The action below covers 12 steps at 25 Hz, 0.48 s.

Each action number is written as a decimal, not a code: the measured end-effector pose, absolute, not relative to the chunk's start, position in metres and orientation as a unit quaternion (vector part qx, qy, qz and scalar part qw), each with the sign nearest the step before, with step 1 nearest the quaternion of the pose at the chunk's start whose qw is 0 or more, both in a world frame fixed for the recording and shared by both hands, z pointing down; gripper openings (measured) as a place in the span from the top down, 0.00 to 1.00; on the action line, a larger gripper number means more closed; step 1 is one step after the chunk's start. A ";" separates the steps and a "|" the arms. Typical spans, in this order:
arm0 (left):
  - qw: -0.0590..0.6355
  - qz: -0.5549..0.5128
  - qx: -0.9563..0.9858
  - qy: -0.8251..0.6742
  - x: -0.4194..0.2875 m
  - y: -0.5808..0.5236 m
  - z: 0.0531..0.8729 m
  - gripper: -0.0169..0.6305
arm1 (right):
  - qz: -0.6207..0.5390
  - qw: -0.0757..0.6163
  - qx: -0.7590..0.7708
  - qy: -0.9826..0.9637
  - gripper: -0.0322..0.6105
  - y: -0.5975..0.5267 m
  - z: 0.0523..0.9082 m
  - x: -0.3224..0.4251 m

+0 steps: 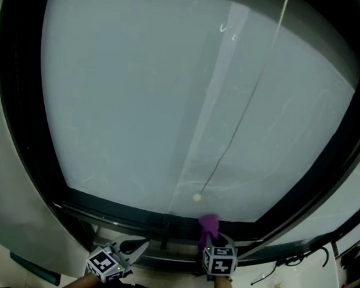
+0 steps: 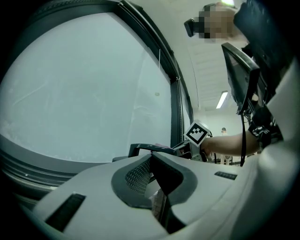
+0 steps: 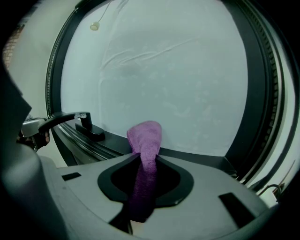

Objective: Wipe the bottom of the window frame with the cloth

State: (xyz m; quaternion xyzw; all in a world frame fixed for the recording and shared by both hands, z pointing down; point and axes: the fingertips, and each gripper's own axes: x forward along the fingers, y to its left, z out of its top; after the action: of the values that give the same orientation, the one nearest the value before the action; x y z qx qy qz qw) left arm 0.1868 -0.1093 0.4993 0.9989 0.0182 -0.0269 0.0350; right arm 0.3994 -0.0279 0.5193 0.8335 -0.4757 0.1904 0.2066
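Note:
A purple cloth [image 3: 146,140] sticks up from my right gripper [image 3: 146,158], which is shut on it. In the head view the purple cloth [image 1: 209,225] rests against the black bottom rail of the window frame [image 1: 132,212], with the right gripper [image 1: 217,240] just below it. The bottom rail [image 3: 192,157] runs behind the cloth in the right gripper view. My left gripper [image 1: 137,247] hangs lower left of the rail, holding nothing. Its jaws [image 2: 151,159] are shut and point toward the frosted pane.
A black window handle [image 3: 77,121] sits on the rail left of the cloth. A blind cord with a small bead [image 1: 196,198] hangs in front of the pane. A white sill with cables [image 1: 294,274] lies at lower right.

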 end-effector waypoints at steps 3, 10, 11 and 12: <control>0.033 -0.026 0.999 0.017 0.191 -0.108 0.499 0.97 | 0.188 0.210 0.834 -0.474 0.82 -0.023 0.519 0.405; 0.038 -0.019 0.999 0.020 0.205 -0.101 0.506 0.97 | 0.190 0.212 0.838 -0.465 0.81 -0.010 0.519 0.423; 0.041 -0.017 0.999 0.021 0.207 -0.099 0.508 0.97 | 0.189 0.214 0.839 -0.464 0.81 -0.008 0.520 0.425; 0.043 -0.017 0.999 0.023 0.210 -0.098 0.509 0.97 | 0.188 0.216 0.840 -0.462 0.81 -0.006 0.520 0.428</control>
State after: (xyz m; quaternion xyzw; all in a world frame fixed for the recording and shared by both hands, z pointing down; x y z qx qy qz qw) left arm 0.2101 -0.0976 0.5088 0.9987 0.0229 -0.0166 0.0429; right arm 0.4278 -0.0061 0.5199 0.8397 -0.4617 0.1876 0.2157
